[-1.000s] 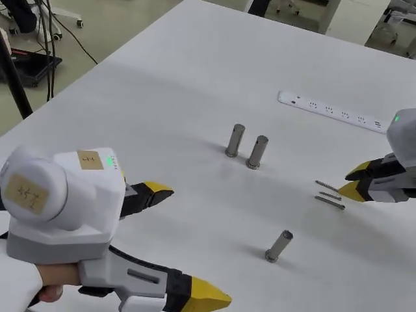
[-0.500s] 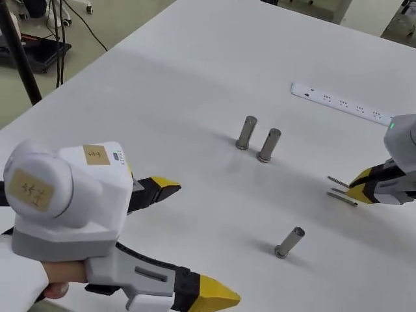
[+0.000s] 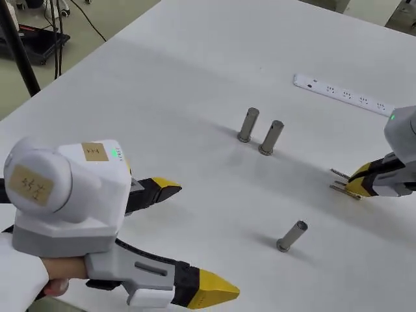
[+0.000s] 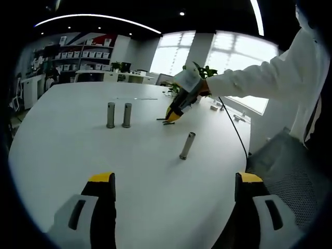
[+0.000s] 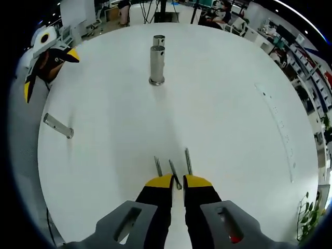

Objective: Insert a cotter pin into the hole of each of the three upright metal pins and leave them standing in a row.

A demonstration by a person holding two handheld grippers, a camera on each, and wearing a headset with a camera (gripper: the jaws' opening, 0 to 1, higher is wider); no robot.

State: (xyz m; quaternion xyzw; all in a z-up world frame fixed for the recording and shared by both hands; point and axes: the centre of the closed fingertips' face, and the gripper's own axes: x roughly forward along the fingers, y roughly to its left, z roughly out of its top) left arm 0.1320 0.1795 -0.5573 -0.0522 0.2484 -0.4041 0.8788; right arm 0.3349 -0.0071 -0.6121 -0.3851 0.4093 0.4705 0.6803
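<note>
End of the middle cotter pin (image 5: pixel 173 168) hidden between the jaws of my right gripper (image 5: pixel 179 181), pinched or not I cannot tell, holes in the metal pins (image 3: pixel 271 137) too small to see.

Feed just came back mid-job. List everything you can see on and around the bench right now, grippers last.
Table: one, white, carries all below.
Paired metal pins: two, grey, upright side by side, mid-table.
Lone metal pin: one, grey, apart from the pair, nearer the person; looks tilted, cannot tell if upright.
Cotter pins: three, thin grey, lying side by side at the right gripper's tips.
Power strip: one, white, far side.
Cables: black, on the floor beyond the table.
Left gripper: white, yellow-tipped jaws wide open over bare table.
Right gripper: jaws a narrow gap apart, either side of the middle cotter pin.
Hand: one, holding the left gripper.
</note>
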